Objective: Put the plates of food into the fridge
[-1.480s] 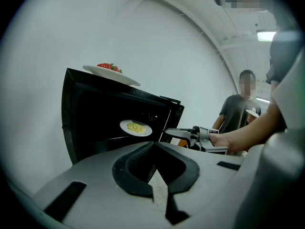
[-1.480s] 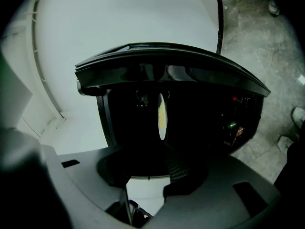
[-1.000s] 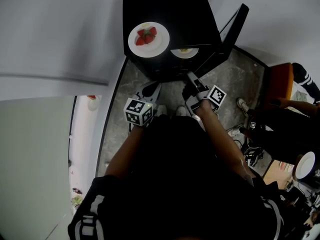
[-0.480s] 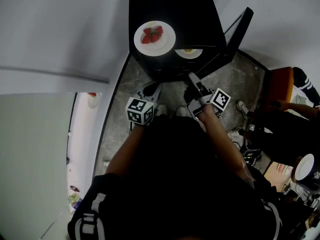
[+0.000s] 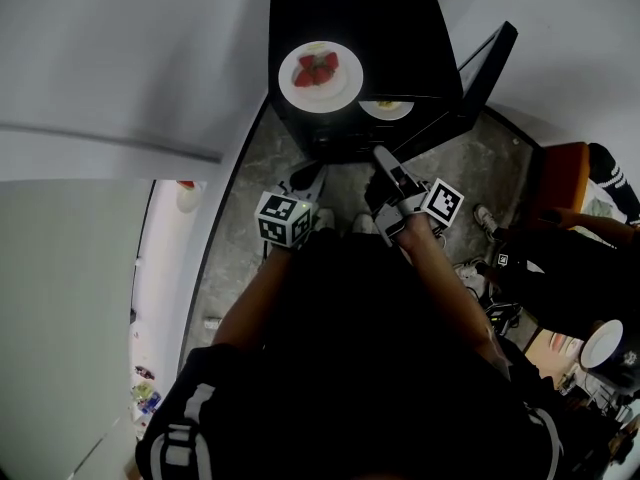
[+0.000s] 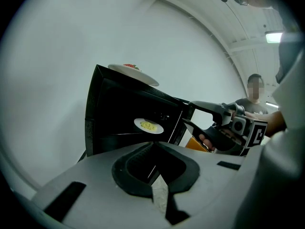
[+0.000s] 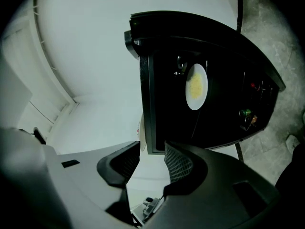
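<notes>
- We are standing over a small black fridge (image 5: 350,18) at the top centre of the head view, with its door (image 5: 484,66) swinging open toward the upper right.
- We are seeing a plate of strawberries (image 5: 320,75) resting on top of the fridge, toward its left side.
- We are seeing a second plate with yellow food (image 7: 196,86) sitting inside the fridge; in the head view it is peeking out just below the top's front edge, right of the strawberries.
- We are holding the left tool (image 6: 152,147) clenched, its tips meeting with nothing between them, pointing at the fridge front from below.
- We are holding the right tool (image 7: 152,149) released, its jaws standing apart and empty, aimed at the fridge opening and clear of both plates.
- In the head view, both tools are hovering over the grey floor (image 5: 255,178) just below the fridge, the left at centre left, the right at centre right.
</notes>
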Demonstrator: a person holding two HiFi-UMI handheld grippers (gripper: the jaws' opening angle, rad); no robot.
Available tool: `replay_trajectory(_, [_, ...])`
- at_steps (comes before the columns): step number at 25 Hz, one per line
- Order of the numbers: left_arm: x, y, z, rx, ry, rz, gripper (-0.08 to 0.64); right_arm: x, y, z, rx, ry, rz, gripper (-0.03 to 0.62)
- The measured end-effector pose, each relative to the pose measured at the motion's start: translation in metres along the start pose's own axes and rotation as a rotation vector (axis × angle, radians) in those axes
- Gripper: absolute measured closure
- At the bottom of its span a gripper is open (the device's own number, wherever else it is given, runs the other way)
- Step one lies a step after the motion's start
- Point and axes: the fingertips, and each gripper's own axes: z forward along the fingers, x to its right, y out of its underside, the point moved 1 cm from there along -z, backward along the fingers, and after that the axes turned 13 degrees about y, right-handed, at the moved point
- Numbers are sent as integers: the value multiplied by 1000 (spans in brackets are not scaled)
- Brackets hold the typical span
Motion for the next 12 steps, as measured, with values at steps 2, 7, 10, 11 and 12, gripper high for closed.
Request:
replay_trajectory(2, [-1,-1,-1,-1,-2,0,540,-10,4,6,-17,-17,-6,437])
replay_trajectory(7, [-4,-2,-1,2,-14,-6,540,-29,7,22,-54,-41,-46,437])
replay_trajectory(10, [-5,-4,-2,8,-19,-8,540,-37,10,33,-74,-48,-51,437])
replay_trajectory(11, [-4,-4,-2,8,-20,-8,540,-39,11,35,-80,-51,-50,437])
replay_trajectory(12, [-3,-4,-3,7,-21,-8,540,-41,12,37,-84,-53,-51,437])
